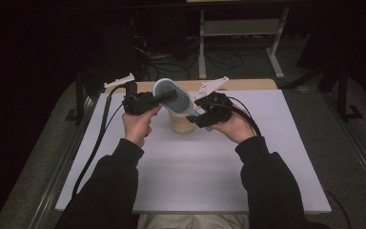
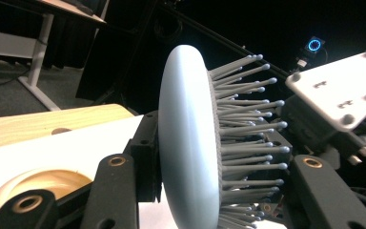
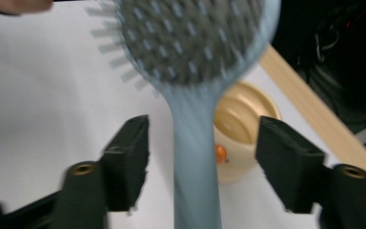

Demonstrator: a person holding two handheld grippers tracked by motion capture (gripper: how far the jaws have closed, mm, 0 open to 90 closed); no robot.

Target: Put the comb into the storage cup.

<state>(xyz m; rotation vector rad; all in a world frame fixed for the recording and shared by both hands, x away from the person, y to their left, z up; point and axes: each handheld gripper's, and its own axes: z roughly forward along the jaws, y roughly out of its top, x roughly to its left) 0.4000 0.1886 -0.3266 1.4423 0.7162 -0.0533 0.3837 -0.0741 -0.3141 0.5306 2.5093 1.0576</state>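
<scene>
I see the pale blue hairbrush (image 1: pixel 174 98) held at upper centre of the high view, above the tan cup (image 1: pixel 181 123). My left gripper (image 2: pixel 219 191) brackets its head, whether clamped I cannot tell; my right gripper (image 3: pixel 202 157) is spread wide, the handle running untouched between its jaws.

A pale blue hairbrush (image 1: pixel 173 97) with an oval head and grey, ball-tipped bristles is held up off the white tabletop (image 1: pixel 195 162), its handle (image 3: pixel 194 162) pointing toward the right tongs (image 3: pixel 201 157), whose 2 jaws stand wide on either side of it without touching. Just beneath it stands a cream, round cup (image 1: pixel 181 121), upright and open-topped, a small orange spot on its side.
</scene>
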